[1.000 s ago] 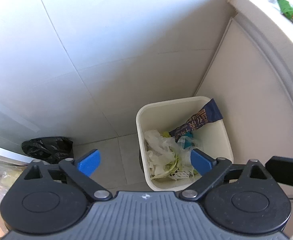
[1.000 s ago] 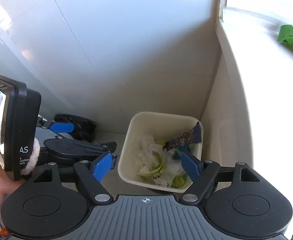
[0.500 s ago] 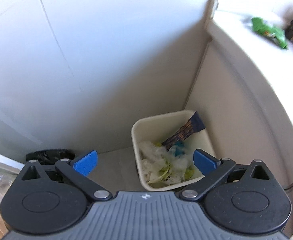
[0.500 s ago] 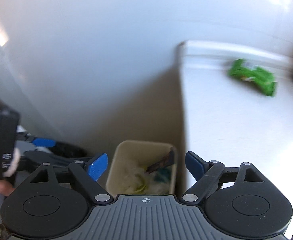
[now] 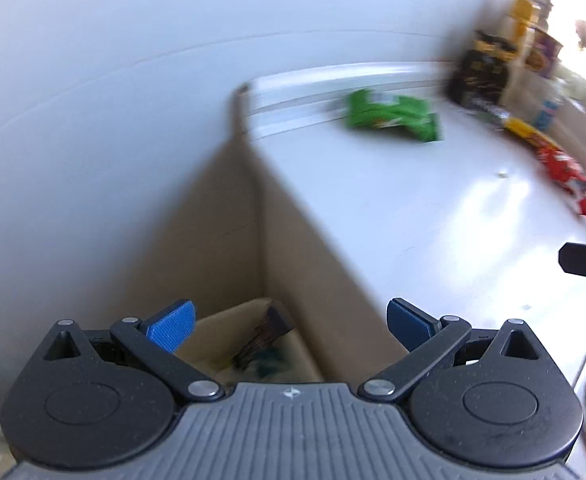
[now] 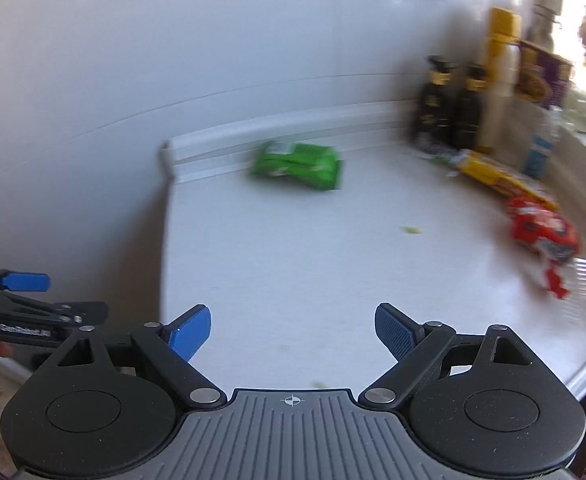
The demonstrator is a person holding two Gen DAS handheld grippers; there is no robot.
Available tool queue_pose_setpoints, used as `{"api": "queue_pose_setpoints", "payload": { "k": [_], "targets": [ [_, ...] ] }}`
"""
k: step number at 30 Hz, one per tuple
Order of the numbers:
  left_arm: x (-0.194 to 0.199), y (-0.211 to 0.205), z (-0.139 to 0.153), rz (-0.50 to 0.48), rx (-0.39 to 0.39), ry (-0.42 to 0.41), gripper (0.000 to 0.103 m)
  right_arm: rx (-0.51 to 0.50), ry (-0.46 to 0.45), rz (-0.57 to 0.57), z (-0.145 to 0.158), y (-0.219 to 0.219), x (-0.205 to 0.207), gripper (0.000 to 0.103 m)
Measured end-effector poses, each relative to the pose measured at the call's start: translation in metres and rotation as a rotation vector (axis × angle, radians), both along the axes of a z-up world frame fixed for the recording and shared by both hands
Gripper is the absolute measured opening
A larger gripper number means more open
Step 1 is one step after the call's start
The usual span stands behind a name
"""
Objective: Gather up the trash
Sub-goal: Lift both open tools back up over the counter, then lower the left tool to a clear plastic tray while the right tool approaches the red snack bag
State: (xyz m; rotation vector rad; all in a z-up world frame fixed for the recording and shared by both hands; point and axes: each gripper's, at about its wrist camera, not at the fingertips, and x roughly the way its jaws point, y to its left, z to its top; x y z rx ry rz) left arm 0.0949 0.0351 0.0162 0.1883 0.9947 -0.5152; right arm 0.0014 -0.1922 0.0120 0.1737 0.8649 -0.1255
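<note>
A green wrapper (image 5: 393, 116) (image 6: 297, 166) lies at the back left of the white countertop (image 6: 333, 260). A red wrapper (image 6: 541, 236) (image 5: 565, 176) and a yellow packet (image 6: 501, 180) lie at the right. The cream trash bin (image 5: 249, 344) with a dark wrapper in it stands on the floor beside the counter's end, just past my left gripper (image 5: 289, 326). The left gripper is open and empty. My right gripper (image 6: 291, 332) is open and empty above the counter's front part, well short of the wrappers.
Dark bottles (image 6: 449, 104), a tall yellow-capped container (image 6: 501, 76) and a purple box (image 6: 541, 80) stand at the counter's back right. The white wall (image 6: 173, 40) rises behind. The counter's left edge (image 6: 165, 240) drops to the floor. The left gripper shows at the left of the right wrist view (image 6: 25, 304).
Both grippers have swung up and to the right, from looking down at the bin to looking over the countertop. The bin has dropped to the bottom of the left view. Both stay open.
</note>
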Motion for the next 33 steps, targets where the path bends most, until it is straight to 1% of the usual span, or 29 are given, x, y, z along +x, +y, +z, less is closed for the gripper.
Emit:
{"api": "queue_pose_setpoints", "payload": {
  "k": [3,8,15,20,24,26,28,30,33],
  "targets": [
    [0.001,-0.031,0.003,-0.066,-0.027,-0.018,0.102,-0.033,0.001,-0.066,-0.008,-0.025,-0.004,0.091],
    [0.0,-0.087,0.006,-0.164,-0.059,-0.034,0.102,-0.046,0.004,-0.174,-0.009,-0.075,-0.021,0.091],
    [0.007,-0.163,0.002,-0.284,-0.064,-0.034,0.102,-0.063,0.011,-0.293,-0.01,-0.131,-0.045,0.091],
    [0.014,-0.213,0.001,-0.309,-0.088,-0.032,0.102,-0.083,0.015,-0.348,-0.014,-0.167,-0.047,0.091],
    [0.025,-0.253,0.0,-0.278,-0.125,-0.038,0.102,-0.088,0.015,-0.39,-0.018,-0.193,-0.043,0.091],
    [0.032,-0.27,-0.001,-0.258,-0.139,-0.051,0.102,-0.093,0.012,-0.397,-0.02,-0.203,-0.039,0.091],
    [0.038,-0.287,-0.003,-0.241,-0.148,-0.08,0.102,-0.096,-0.004,-0.377,-0.022,-0.21,-0.032,0.091],
    [0.043,-0.301,-0.005,-0.245,-0.156,-0.112,0.102,-0.117,-0.038,-0.329,-0.023,-0.213,-0.027,0.091],
    [0.05,-0.321,-0.011,-0.259,-0.146,-0.142,0.102,-0.16,-0.073,-0.229,-0.023,-0.216,-0.015,0.091]
  ]
}}
